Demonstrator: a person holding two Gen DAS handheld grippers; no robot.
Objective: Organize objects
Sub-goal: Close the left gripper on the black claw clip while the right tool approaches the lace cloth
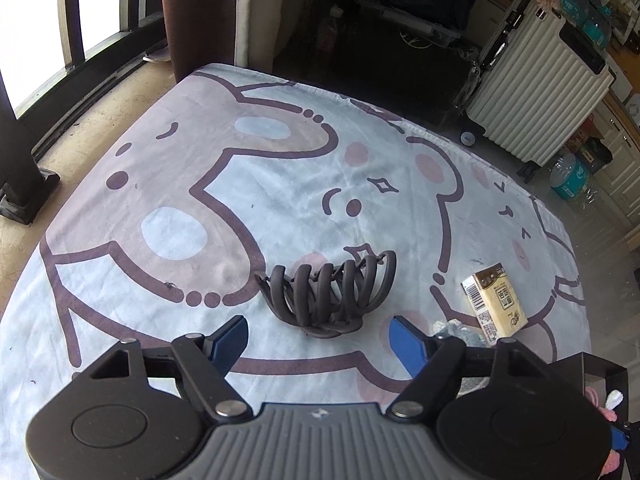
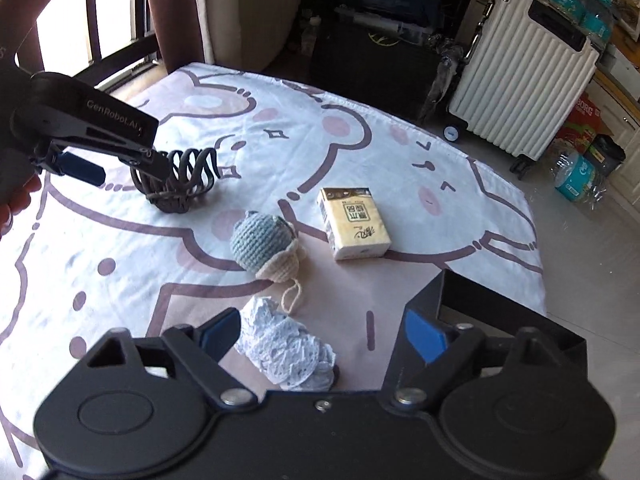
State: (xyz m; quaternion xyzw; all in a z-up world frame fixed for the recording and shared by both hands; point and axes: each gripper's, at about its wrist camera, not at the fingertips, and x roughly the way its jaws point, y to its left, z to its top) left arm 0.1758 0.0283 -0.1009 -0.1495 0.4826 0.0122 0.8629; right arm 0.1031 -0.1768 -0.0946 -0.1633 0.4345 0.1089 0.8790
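A dark hair claw clip (image 1: 330,294) lies on the cartoon-print cloth (image 1: 240,184), just ahead of my open left gripper (image 1: 318,332), whose blue-padded fingers stand apart on either side of it. In the right wrist view the clip (image 2: 180,184) sits far left under the left gripper (image 2: 120,160). My right gripper (image 2: 324,332) is open and empty above a crumpled pale blue lace cloth (image 2: 288,352). A blue and cream crochet toy (image 2: 264,246) and a yellow tissue pack (image 2: 354,224) lie ahead of it. The tissue pack also shows in the left wrist view (image 1: 494,304).
A black open box (image 2: 480,320) stands at the cloth's near right corner, and holds a pink plush item (image 1: 604,412). A white ribbed suitcase (image 2: 520,68) and water bottle packs (image 2: 576,180) stand on the floor at the right. A curtain (image 2: 172,12) and window lie far left.
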